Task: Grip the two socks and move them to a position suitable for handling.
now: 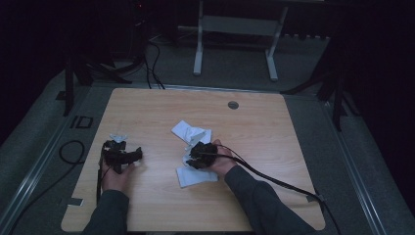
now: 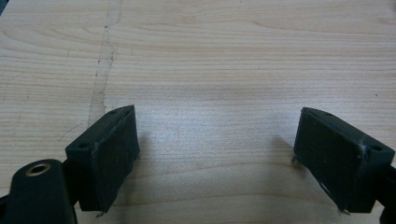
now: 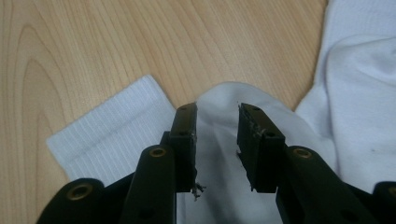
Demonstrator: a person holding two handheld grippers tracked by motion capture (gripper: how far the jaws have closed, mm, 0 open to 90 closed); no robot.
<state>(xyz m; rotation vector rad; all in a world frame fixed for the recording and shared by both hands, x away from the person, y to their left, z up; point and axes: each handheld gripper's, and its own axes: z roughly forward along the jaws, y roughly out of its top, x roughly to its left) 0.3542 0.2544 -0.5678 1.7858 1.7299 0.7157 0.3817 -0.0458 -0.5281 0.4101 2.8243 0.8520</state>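
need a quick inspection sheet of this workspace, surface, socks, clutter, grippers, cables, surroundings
surface: light wooden table with a round grommet hole near the far edge
job's things: white ribbed socks, one beyond the right gripper, one on its near side; ribbed cuff lies flat
clutter: small pale scrap by the left gripper, too small to identify
grippers: left gripper jaws wide apart over bare wood; right gripper jaws parted above white sock fabric, nothing pinched
cables: black cable trails from the right gripper off the table; a black cable loop lies left of the table
surroundings: grey floor, white metal stand beyond the table, dark room
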